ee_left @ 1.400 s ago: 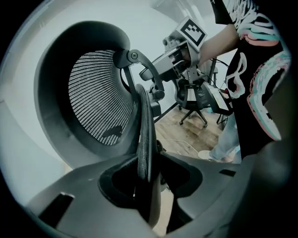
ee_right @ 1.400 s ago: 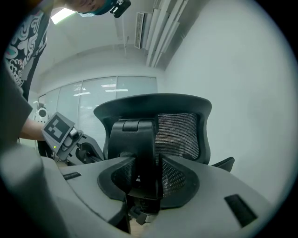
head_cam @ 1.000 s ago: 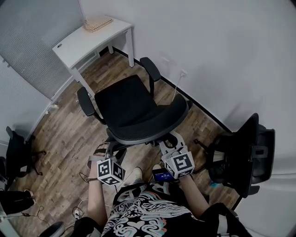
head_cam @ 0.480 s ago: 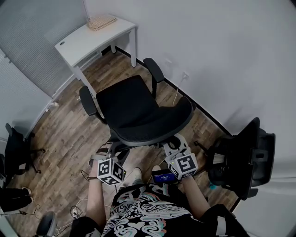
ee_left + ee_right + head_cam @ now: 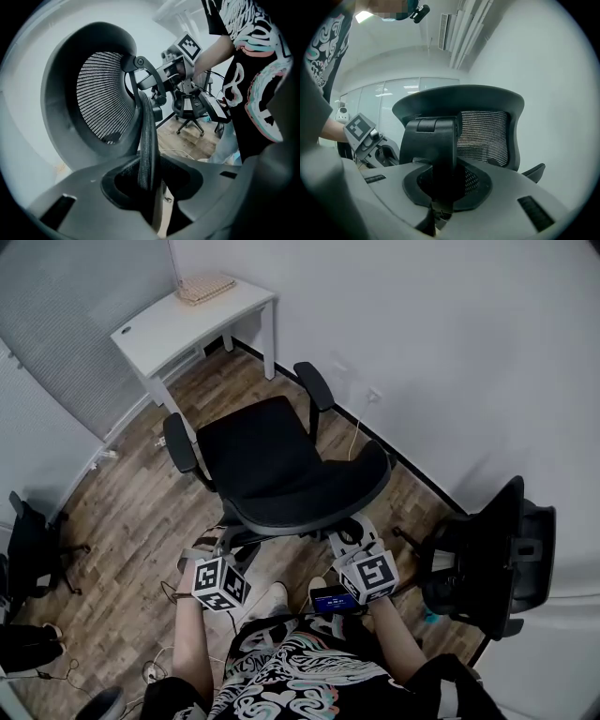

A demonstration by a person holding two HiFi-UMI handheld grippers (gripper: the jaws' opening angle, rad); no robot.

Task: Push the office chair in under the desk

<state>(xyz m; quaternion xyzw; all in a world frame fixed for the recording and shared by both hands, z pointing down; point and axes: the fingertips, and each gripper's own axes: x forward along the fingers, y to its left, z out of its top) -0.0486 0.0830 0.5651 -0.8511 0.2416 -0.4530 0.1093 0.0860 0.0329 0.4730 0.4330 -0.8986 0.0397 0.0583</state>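
Note:
A black office chair stands on the wood floor with its seat facing the white desk at the far left corner. Its mesh backrest is toward me. My left gripper is shut on the left rim of the backrest, and that thin black rim runs up between the jaws of the left gripper. My right gripper is shut on the right side of the backrest. The right gripper clamps a black frame piece there.
A second black chair stands close on the right by the wall. Another dark chair sits at the left edge. A woven tray lies on the desk. A white cable hangs from a wall socket behind the chair.
The chair has rolled a little toward the desk. Both grippers kept their hold on its backrest, and the left one has moved slightly forward.

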